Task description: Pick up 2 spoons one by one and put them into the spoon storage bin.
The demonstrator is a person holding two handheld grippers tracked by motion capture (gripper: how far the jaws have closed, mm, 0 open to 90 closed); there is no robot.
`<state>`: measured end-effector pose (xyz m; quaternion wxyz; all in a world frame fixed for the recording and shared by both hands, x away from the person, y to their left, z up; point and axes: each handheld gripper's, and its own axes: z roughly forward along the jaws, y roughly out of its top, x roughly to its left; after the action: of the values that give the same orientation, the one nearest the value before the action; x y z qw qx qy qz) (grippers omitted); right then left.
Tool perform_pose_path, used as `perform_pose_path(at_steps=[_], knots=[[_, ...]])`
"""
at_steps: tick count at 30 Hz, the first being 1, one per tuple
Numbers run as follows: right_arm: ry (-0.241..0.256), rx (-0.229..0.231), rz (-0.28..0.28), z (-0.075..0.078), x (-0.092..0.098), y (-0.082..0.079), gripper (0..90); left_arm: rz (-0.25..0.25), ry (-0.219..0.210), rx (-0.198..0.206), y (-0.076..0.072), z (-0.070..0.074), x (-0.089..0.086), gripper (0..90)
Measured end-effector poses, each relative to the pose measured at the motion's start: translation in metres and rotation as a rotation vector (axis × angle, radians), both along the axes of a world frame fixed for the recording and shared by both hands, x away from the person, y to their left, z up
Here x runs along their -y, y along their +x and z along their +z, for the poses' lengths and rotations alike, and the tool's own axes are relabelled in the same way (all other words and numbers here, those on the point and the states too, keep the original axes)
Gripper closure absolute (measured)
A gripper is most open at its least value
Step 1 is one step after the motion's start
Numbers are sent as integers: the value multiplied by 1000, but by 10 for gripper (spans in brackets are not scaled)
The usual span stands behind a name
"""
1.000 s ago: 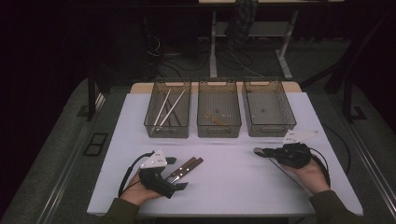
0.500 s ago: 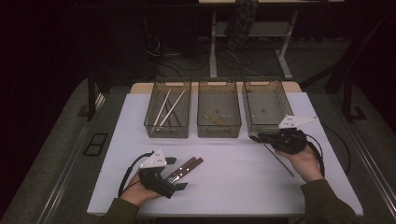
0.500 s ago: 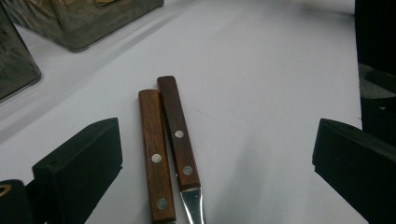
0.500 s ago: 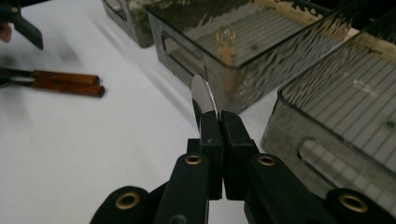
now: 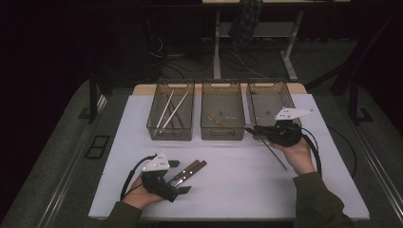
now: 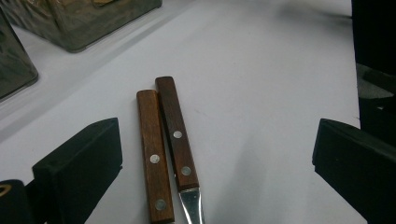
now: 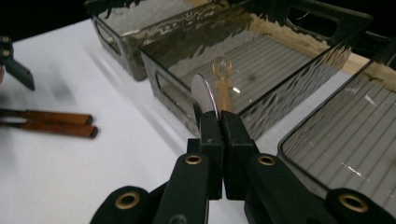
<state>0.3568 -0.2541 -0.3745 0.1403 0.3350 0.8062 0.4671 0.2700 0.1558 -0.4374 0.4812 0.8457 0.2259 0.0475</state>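
Two wood-handled knives [image 5: 190, 170] lie side by side on the white table [image 5: 237, 190], handles [image 6: 163, 144] pointing away. My left gripper [image 5: 181, 176] rests on the table at the near left, open, its jaws wide on either side of the knives without touching them [image 6: 210, 172]. My right gripper [image 5: 252, 129] hovers at the front edge between the middle bin [image 5: 222, 133] and the right bin [image 5: 271, 90]. It is shut on a thin metal utensil; its rounded silver tip [image 7: 204, 95] sticks up past the jaws [image 7: 219, 119], and its long dark shaft [image 5: 278, 156] trails back toward the person.
Three smoky clear bins stand in a row at the far side. The left bin [image 5: 170, 133] holds pale chopsticks [image 5: 172, 109], the middle one a small brownish piece [image 5: 218, 118], and the right one looks bare. Cables trail from both grippers.
My right gripper has moved away from the person and leftward, from the near right of the table up to the bins, carrying the utensil. The left gripper and knives have stayed put.
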Motion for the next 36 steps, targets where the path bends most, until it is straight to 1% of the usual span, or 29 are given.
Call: perform_pose_path(at_steps=[3, 8, 16, 18, 24, 30, 34, 36], knots=[[20, -1, -8, 2, -3, 6, 886, -2, 2, -2, 0, 0, 0, 1], [28, 1, -23, 9, -9, 18, 885, -5, 8, 0, 0, -1, 1, 0], [40, 14, -55, 23, -24, 39, 885, -7, 1, -1, 0, -1, 1, 0], [32, 25, -63, 26, -29, 44, 885, -9, 2, 1, 0, 0, 1, 0], [5, 34, -79, 36, -47, 61, 885, -4, 1, 4, -1, 0, 0, 0], [-3, 47, -95, 47, -63, 78, 885, -5, -7, 7, -1, 1, 0, 0], [-19, 50, -100, 50, -76, 89, 885, -6, -7, 10, -1, 1, 0, 0], [-18, 49, -106, 51, -82, 95, 885, -5, -7, 11, -1, 1, 0, 0]])
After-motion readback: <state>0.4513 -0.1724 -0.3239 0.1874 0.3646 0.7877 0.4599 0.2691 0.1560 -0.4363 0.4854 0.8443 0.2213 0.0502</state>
